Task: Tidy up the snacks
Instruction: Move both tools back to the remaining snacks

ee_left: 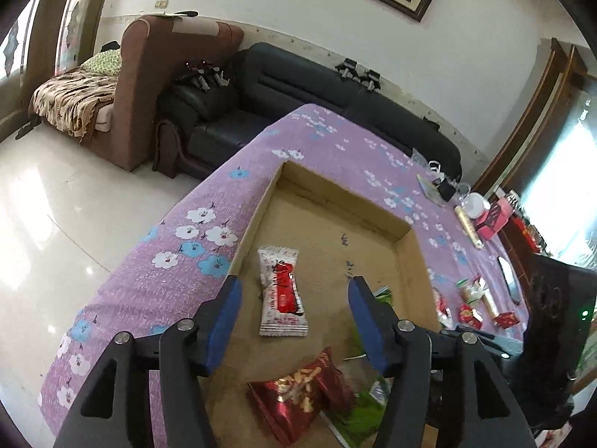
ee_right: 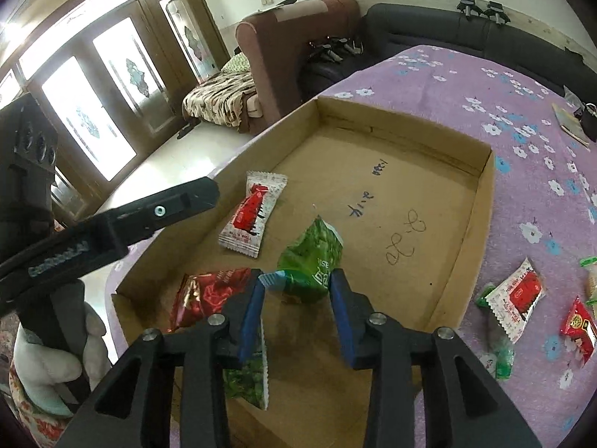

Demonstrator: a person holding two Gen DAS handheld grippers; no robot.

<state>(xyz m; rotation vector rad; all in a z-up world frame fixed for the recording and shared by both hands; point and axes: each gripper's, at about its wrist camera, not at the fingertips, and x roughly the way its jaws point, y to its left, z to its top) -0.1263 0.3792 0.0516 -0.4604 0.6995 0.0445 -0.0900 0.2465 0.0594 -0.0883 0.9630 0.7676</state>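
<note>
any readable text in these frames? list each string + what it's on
"ALL'S WELL": bottom of the white-and-red snack packet lying in the cardboard box.
"3-30" (handwritten, reading uncertain): box floor, right wrist view.
Other pen marks on the box floor: not legible.
Embossed lettering on the left gripper arm: too blurred.
Partial print on the green packet in the right gripper: only fragments, not readable.
Red chip bag and packets on the tablecloth: too small.

Matt cardboard box, glossy wrappers
</note>
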